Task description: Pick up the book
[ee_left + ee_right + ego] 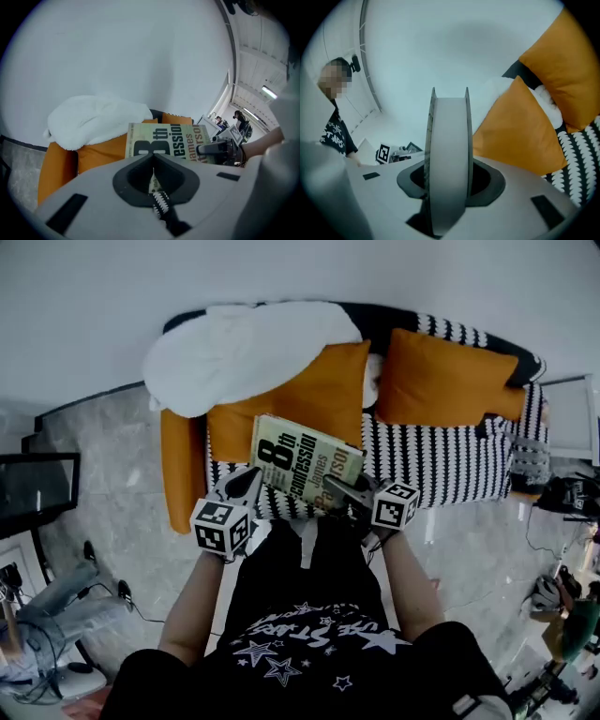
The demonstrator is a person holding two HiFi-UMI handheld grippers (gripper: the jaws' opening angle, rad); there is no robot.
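A pale green paperback book (305,465) with large black title print is held in the air in front of the sofa, tilted, between both grippers. My left gripper (251,482) is shut on its lower left edge; in the left gripper view a thin edge of the book (173,140) runs into the closed jaws of the left gripper (153,180). My right gripper (342,491) is shut on the lower right edge. In the right gripper view the book's page block (449,150) stands upright and fills the gap of the right gripper (449,187).
Behind the book is a black-and-white striped sofa (441,456) with two orange cushions (441,381) (309,399), a white blanket (244,348) and an orange throw (178,465). A dark screen (33,488) and cables lie at the left, clutter at the right.
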